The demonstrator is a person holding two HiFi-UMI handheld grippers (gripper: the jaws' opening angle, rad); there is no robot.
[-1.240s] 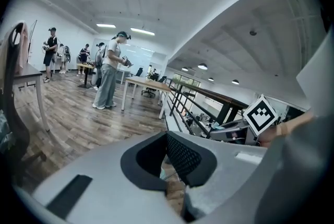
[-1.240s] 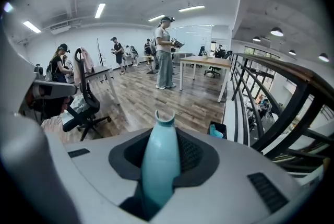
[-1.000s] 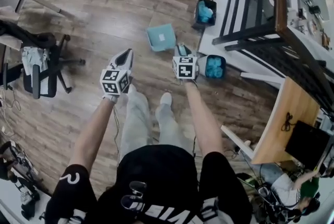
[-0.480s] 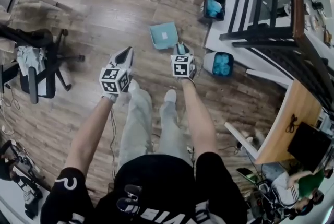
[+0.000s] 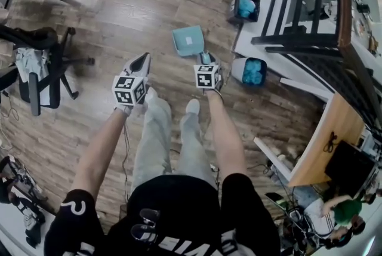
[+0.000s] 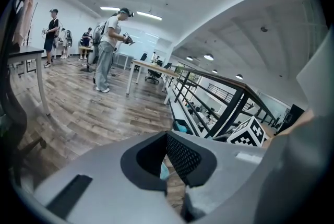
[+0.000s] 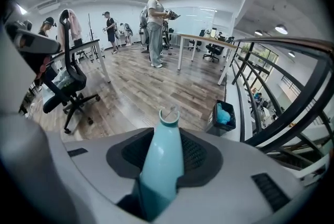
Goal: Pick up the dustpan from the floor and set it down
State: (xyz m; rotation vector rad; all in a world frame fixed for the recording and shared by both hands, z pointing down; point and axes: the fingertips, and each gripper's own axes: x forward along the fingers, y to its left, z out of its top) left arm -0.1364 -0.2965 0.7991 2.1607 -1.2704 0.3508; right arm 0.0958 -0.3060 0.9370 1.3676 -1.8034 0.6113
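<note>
Over the wood floor [image 5: 119, 4], the right gripper [image 5: 206, 59] was clamped on the teal handle [image 7: 162, 160] of the dustpan [image 5: 187, 40]. Handle ran up between the two black pads [image 7: 195, 157], with its looped end past them. The pan sat just ahead of that gripper in the head view, open side away from the person. Could not tell if it touched the floor. Left gripper [image 5: 140, 64] was beside it, well apart from the dustpan, jaws pressed together on nothing. Person's feet [image 5: 192, 107] were just behind both grippers. Two bins with blue liners were to the right: one [image 5: 251, 71] near the right gripper, the other [image 5: 245, 4] further off by the black railing [image 5: 298, 40]. Office chair [image 5: 42, 76] stood far left. Wooden desk [image 5: 325, 135] at lower right. Other people [image 7: 155, 27] stood in the background.
</note>
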